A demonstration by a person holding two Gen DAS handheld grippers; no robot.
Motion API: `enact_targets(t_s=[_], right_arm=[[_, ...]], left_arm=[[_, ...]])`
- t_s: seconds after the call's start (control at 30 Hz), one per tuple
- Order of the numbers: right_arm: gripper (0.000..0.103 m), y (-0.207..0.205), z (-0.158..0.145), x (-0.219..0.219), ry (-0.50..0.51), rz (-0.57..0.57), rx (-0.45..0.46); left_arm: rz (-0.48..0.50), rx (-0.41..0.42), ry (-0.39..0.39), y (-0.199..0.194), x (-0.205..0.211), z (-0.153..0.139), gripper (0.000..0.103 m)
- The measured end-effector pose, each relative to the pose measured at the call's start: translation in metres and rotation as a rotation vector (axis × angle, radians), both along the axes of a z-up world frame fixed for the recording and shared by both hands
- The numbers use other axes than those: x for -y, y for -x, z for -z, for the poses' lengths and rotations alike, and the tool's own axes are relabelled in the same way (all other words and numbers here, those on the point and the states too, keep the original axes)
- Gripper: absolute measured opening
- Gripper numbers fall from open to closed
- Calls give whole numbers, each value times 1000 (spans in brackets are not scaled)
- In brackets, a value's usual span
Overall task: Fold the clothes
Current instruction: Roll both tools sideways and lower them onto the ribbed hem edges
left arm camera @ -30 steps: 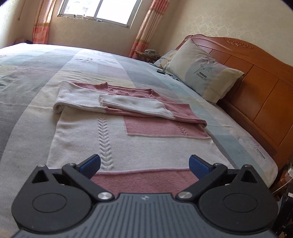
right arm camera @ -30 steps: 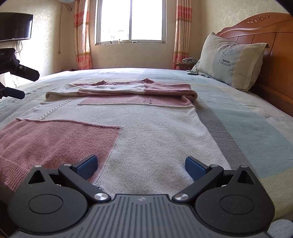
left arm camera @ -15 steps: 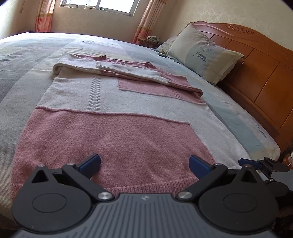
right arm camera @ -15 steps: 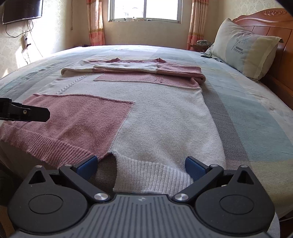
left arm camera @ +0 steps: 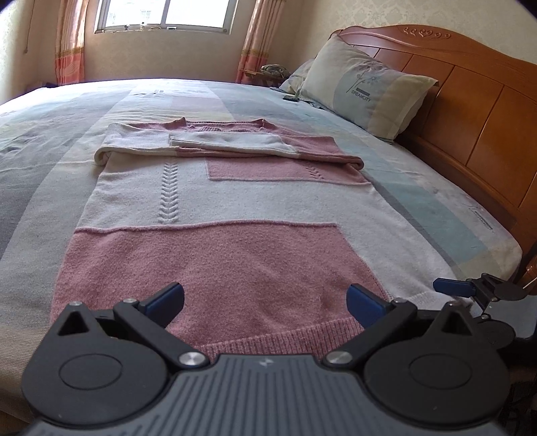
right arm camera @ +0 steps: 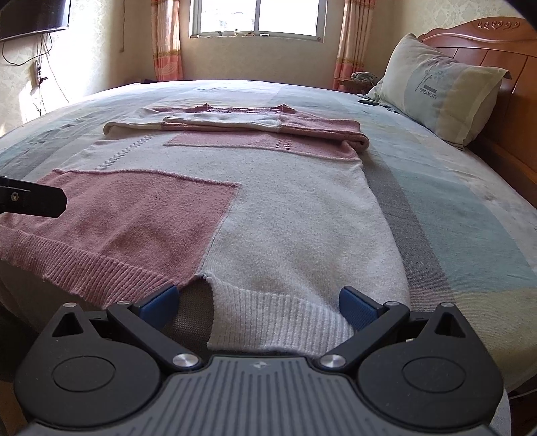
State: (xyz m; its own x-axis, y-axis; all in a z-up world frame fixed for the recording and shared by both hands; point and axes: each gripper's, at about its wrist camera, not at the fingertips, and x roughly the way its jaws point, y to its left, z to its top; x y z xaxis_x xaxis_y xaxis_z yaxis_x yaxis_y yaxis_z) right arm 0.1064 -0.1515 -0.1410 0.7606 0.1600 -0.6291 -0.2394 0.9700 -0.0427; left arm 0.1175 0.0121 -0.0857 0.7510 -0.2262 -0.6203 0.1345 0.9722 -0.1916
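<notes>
A pink and cream knitted sweater (left arm camera: 235,214) lies flat on the bed with its sleeves folded across the chest at the far end. Its ribbed hem (right arm camera: 275,322) hangs at the near edge of the bed. My left gripper (left arm camera: 265,302) is open, hovering just over the pink hem corner with nothing between its fingers. My right gripper (right arm camera: 256,307) is open too, its fingers on either side of the cream hem, at the slit in the rib. In the left wrist view the right gripper's blue fingertip (left arm camera: 449,286) shows at the right edge.
The bed (right arm camera: 453,208) has a striped blue, grey and cream cover. A pillow (left arm camera: 365,90) leans on the wooden headboard (left arm camera: 476,110) at the right. A window and curtains stand beyond the bed. A wall television (right arm camera: 30,13) is at the upper left in the right wrist view.
Both grippers have pulled back towards the near edge of the bed, from over the sweater's body to its hem, and risen slightly. Both stayed open. The sweater has not moved.
</notes>
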Motion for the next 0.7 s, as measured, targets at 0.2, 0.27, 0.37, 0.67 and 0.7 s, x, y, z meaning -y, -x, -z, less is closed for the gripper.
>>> enact_targets(t_s=[0.2,0.27,0.37,0.67,0.7], right_arm=[[103,2,0,-1,5,6,-3],[103,3,0,-1,9,5,3],[103,4,-1,-1,9,0,0],[103,20,-23,-8,56,-154,24],[103,23,-25,-13,103,-192,45]], left_arm=[[12,-67,65,-4,-3,19,102],[16,-53,82,0,-6,22,102],[24,-49,126,4,-13,20,102],[77,52,-92,17,-5,6,102],[86,58,-120,18,-4,5,102]])
